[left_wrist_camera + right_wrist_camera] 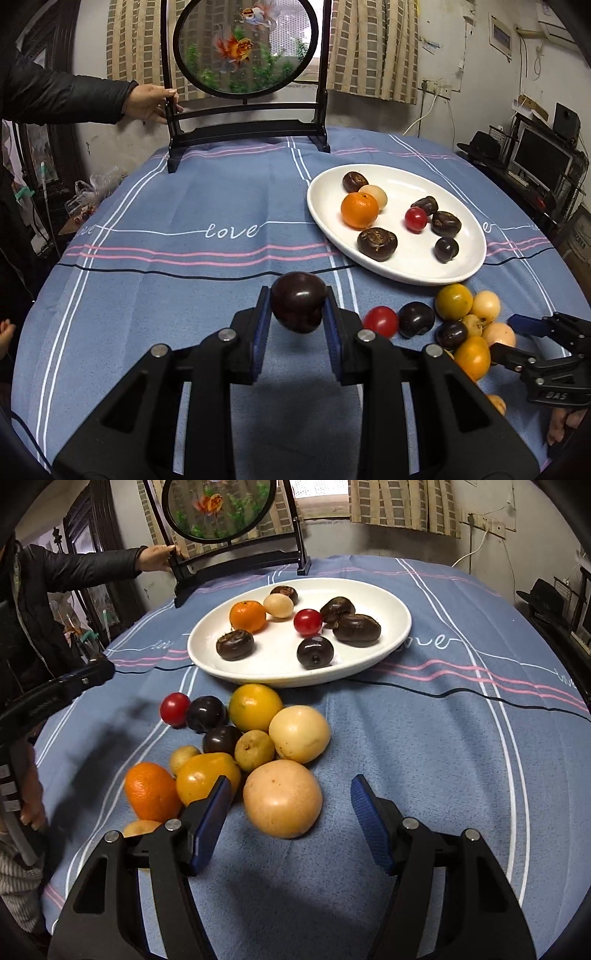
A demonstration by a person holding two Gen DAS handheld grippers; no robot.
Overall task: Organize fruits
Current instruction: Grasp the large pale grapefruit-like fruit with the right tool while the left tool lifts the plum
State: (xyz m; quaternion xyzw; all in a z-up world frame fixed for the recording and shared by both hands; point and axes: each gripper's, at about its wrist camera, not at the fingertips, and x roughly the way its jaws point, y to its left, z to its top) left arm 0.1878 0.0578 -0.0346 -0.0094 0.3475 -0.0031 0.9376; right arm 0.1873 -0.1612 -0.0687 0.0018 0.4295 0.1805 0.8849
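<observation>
- Cluttered room behind, with striped curtains (373, 48), wall sockets and a dark monitor (541, 157) at the right edge.
- Round worktop (184, 258) under a blue cloth with pink and white lines; "love" stitched in white, readable in the left wrist view, partly hidden by the plate in the right one.
- White oval plate (402, 177) toward the far right, already collecting fruit: one small orange (359, 209), one pale fruit, one cherry tomato, several dark ones. Probably the sorting target.
- Left tongs (297, 310) closed on a dark round fruit (297, 306), lifted clear of the cloth, seemingly on the way to the plate.
- Right tongs (291, 812) about half open, holding nothing, standing just over a big pale fruit (282, 797) at the near end of the loose pile (243, 738); likely the next pick.
- Pile of yellow, orange, red and dark fruit waiting on the cloth just in front of the plate.
- "DAS" legible on the right tool body in the left wrist view.
- Goldfish screen (245, 48) at the far edge, steadied by another person's hand (151, 101), well apart from the fruit.
</observation>
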